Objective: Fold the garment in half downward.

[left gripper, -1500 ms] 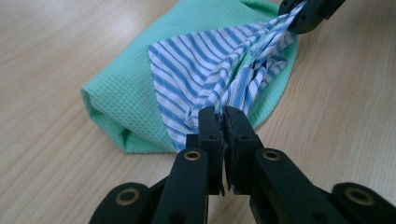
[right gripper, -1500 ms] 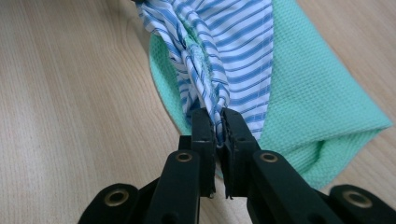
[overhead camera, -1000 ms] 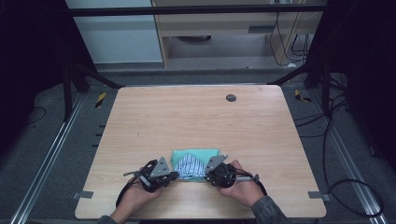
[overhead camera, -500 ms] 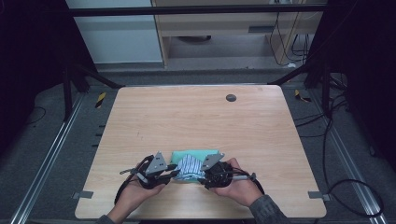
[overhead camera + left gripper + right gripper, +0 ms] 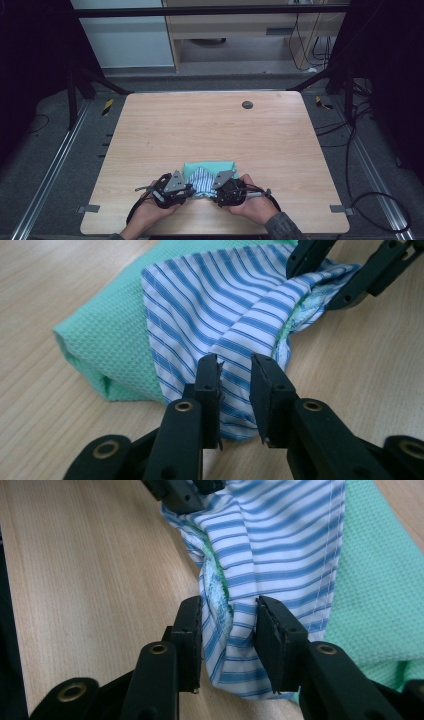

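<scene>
Near the front edge of the wooden tabletop [image 5: 210, 130], the blue-and-white striped cloth [image 5: 202, 180] lies on top of a folded green waffle-weave cloth [image 5: 210, 166], and both of your claws meet it there. Your left claw [image 5: 235, 372] sits at the striped cloth's left side, held in your left hand [image 5: 150, 212]. Its jaws stand slightly apart with a raised fold of the striped cloth between them; the left jaw touches the fabric. Whether the fold is firmly clamped cannot be determined.

Your right claw [image 5: 227, 630] sits at the striped cloth's right side, held in your right hand [image 5: 255, 205]. Its jaws bracket the cloth's bunched edge, where a green inner layer shows in the fold, and the fabric fills the gap between them.

Beyond the striped cloth, the green cloth extends flat toward the tabletop's centre. A small dark round disc [image 5: 247, 104] lies well apart, near the far edge.
</scene>
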